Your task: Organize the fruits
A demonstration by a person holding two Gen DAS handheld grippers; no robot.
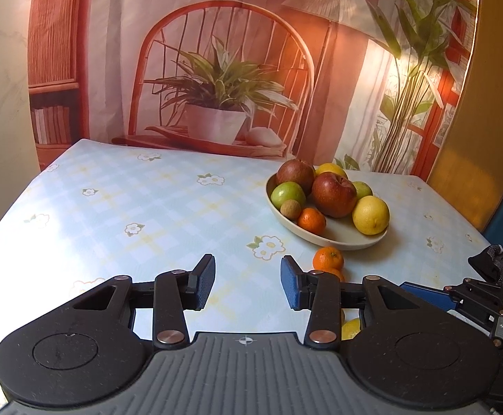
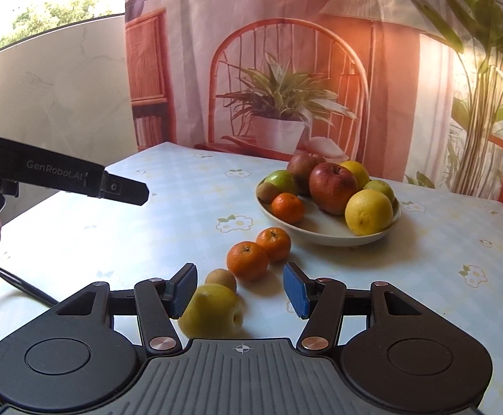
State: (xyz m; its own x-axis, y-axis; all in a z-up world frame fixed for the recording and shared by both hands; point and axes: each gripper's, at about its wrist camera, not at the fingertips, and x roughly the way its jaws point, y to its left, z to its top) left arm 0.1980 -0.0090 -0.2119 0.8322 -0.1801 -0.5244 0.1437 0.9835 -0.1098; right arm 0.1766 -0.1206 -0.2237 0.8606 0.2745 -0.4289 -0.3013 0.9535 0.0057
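Seen first from the left wrist camera, the left gripper [image 1: 248, 282] hovers above the floral tablecloth [image 1: 130, 207] with its jaws spread wide and nothing between them. Ahead and to the right sits a shallow bowl [image 1: 341, 238] heaped with red apples, green apples, lemons, a small brown fruit and a mandarin. A loose mandarin [image 1: 328, 258] lies on the cloth just in front of the bowl, close beside the gripper's right finger, partly hiding another.

Then, from the right wrist camera, the right gripper [image 2: 240, 288] is likewise spread apart and empty. A yellow pear-like fruit [image 2: 211, 311] lies by its left finger, a small brown fruit [image 2: 221, 279] just behind it, and two mandarins [image 2: 247, 260] touch each other between the fingers and the bowl [image 2: 324, 235]. At far left, the other gripper's black body enters.
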